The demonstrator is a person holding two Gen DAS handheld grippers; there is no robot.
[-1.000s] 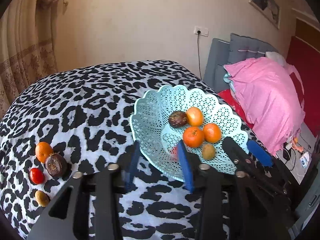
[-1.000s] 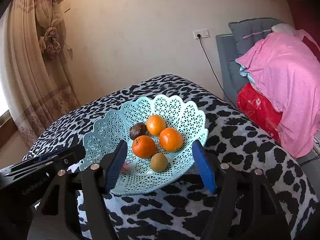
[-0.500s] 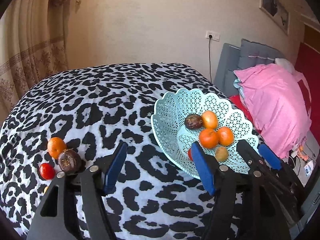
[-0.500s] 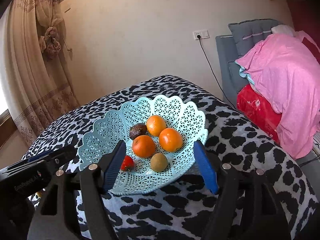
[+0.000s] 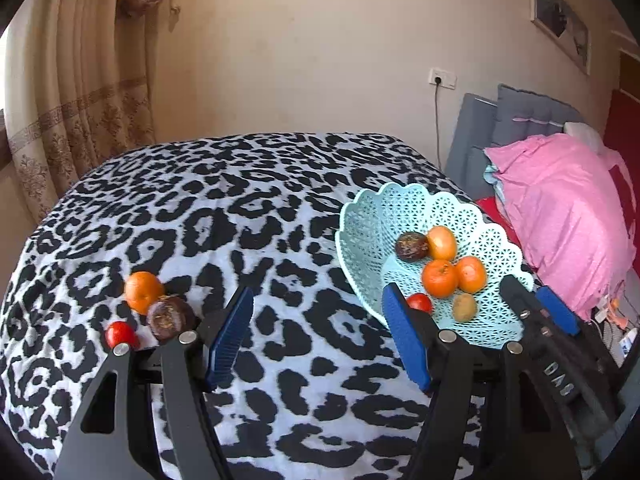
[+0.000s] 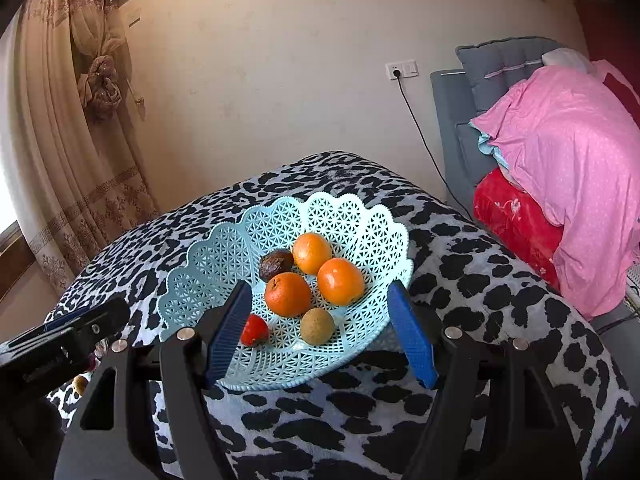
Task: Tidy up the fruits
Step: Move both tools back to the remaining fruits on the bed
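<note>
Left wrist view: left gripper (image 5: pixel 316 336) wide open, empty, low centre; loose orange (image 5: pixel 143 291), dark passion fruit (image 5: pixel 167 317) and red tomato (image 5: pixel 119 334) clustered lower left. Likely risks: round fruit rolling on soft leopard-print bedspread (image 5: pixel 240 208), neighbours nudged. Right gripper (image 6: pixel 320 332) open too, framing filled lattice basket (image 6: pixel 224 248). Curtain (image 5: pixel 80 80) left, pink quilt (image 5: pixel 560 208) right.

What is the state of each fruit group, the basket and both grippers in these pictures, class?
Basket: upright on the bed, holding fruit.
Basket fruit: six pieces resting inside, none gripped.
Loose fruit: on the bedspread, outside the basket.
Left gripper: open, holding nothing.
Right gripper: open, holding nothing, above the basket's near rim.
</note>
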